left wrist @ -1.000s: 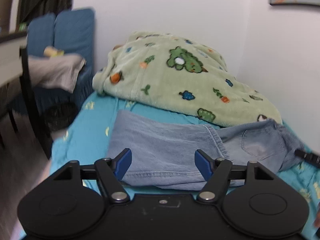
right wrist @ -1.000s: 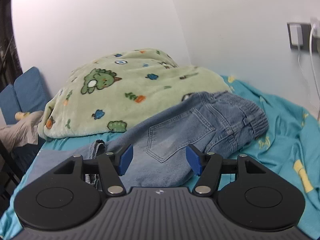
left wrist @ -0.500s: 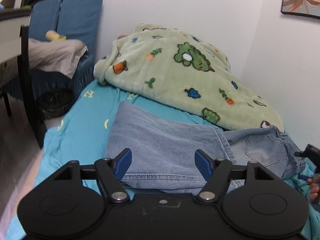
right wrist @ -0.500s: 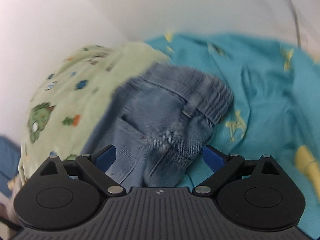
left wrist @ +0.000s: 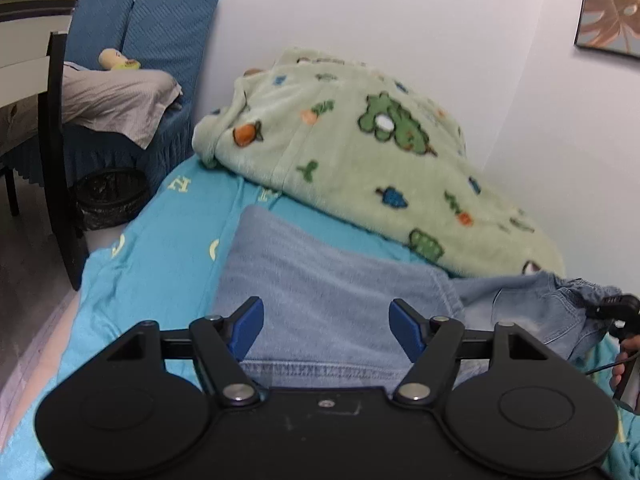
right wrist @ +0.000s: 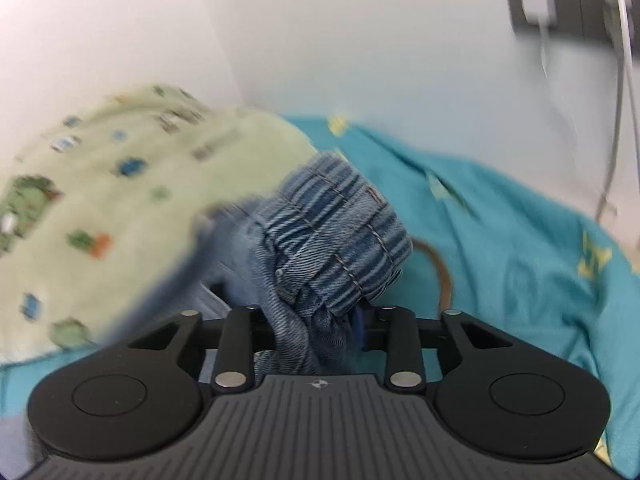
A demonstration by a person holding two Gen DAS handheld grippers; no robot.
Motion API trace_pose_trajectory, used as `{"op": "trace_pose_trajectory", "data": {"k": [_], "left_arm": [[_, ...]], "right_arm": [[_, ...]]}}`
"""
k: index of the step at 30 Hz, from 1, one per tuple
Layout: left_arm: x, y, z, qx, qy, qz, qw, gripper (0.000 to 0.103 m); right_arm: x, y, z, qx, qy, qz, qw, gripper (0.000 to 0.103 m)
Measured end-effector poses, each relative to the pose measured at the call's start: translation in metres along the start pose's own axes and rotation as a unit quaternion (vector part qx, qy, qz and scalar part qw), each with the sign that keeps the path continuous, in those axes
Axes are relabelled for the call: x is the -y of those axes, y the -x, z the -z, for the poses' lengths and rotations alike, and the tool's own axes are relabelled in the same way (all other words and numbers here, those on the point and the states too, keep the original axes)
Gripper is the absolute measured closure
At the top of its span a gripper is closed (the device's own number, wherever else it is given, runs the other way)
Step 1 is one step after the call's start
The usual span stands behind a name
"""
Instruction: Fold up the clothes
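The light-blue denim jeans (left wrist: 332, 292) lie across the teal bed sheet (left wrist: 160, 240), filling the lower middle of the left wrist view, below a pale-green fleece blanket with cartoon dinosaurs (left wrist: 360, 152). The left claw (left wrist: 326, 330) stands open above the leg fabric, its blue pads (left wrist: 249, 326) clear of the cloth. In the right wrist view, the right claw (right wrist: 316, 334) is closing on the bunched elastic waistband of the jeans (right wrist: 336, 236), which rises at centre frame between its jaws.

White walls (left wrist: 360, 20) meet in a corner; blue-covered chairs (left wrist: 160, 20) and a framed picture (left wrist: 608, 4) flank it.
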State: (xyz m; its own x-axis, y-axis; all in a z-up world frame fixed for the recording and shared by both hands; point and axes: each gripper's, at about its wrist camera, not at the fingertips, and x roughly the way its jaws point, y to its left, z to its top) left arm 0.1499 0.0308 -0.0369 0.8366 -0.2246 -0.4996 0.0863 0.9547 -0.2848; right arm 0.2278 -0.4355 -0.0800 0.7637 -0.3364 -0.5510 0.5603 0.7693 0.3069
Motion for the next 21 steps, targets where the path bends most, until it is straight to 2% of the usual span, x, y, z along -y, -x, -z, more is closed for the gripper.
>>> {"op": "trace_pose_trajectory", "data": {"k": [2,6,10,13,15,18,21], "left_arm": [[-0.009,0.002,-0.004,-0.011,0.016,0.009,0.9998,0.037],[-0.026,0.015,-0.013,0.002,0.045,0.017,0.9988,0.037],[-0.045,0.029,-0.024,0.028,0.086,0.02,0.9957,0.037],[-0.064,0.038,-0.029,0.042,0.126,0.019,0.9909,0.037],[-0.074,0.037,-0.029,0.031,0.159,0.026,0.9864,0.037],[-0.076,0.036,-0.029,0.025,0.158,0.025,0.9868,0.037],[-0.078,0.038,-0.03,0.03,0.154,0.022,0.9873,0.037]], "right_arm": [[-0.023,0.025,-0.005,0.026,0.022,-0.014,0.999,0.074],[-0.075,0.074,-0.01,0.079,0.082,-0.04,0.993,0.074],[-0.134,0.117,0.005,0.13,0.145,-0.081,0.978,0.075],[-0.175,0.135,0.024,0.155,0.192,-0.125,0.961,0.076],[-0.203,0.147,0.048,0.171,0.228,-0.158,0.946,0.079],[-0.238,0.152,0.102,0.177,0.282,-0.202,0.921,0.081],[-0.264,0.139,0.167,0.134,0.348,-0.238,0.897,0.084]]}}
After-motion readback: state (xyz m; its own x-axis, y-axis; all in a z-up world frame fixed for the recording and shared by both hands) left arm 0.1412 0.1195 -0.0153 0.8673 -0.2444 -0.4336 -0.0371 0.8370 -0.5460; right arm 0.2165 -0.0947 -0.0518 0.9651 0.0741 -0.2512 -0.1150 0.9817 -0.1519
